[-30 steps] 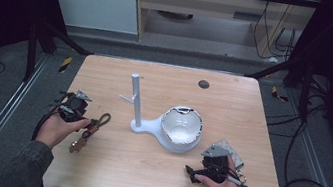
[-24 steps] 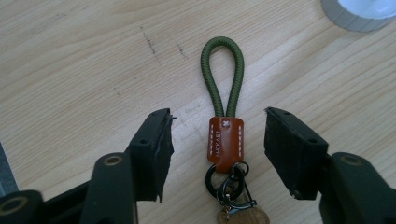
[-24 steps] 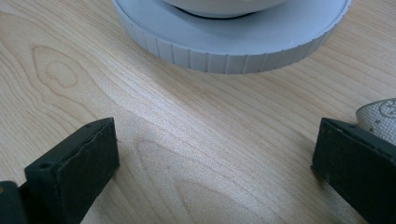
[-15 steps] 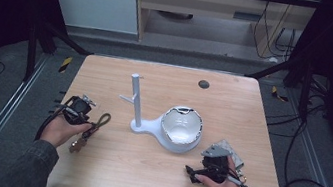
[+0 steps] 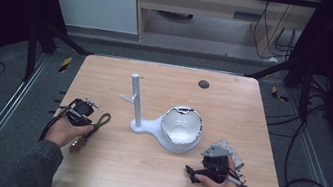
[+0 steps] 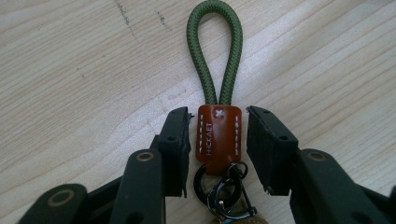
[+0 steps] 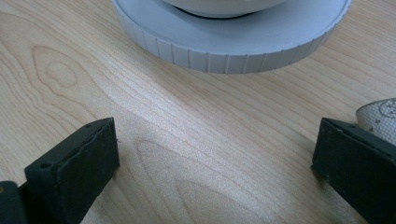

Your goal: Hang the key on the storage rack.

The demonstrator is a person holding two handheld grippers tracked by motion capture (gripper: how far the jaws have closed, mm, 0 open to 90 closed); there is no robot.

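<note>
The left gripper (image 6: 218, 140) has sunk to the wooden table (image 5: 233, 109) and its jaws have just been closing around the brown leather tab (image 6: 218, 136) of the green cord-loop keychain (image 6: 215, 51). A gap remains on one side, so no firm grasp yet. The right gripper (image 7: 212, 161) rests splayed, empty, near the white stand's round base (image 7: 233, 39).

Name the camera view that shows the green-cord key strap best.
The left gripper view: the key strap lies close up, with its green loop, brown leather tab and black rings clear between the left tongs. The high view shows it small beside the hand.

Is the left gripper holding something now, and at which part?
Not yet: the left gripper has been closing around the keychain's brown leather tab, with a gap on one side.
</note>
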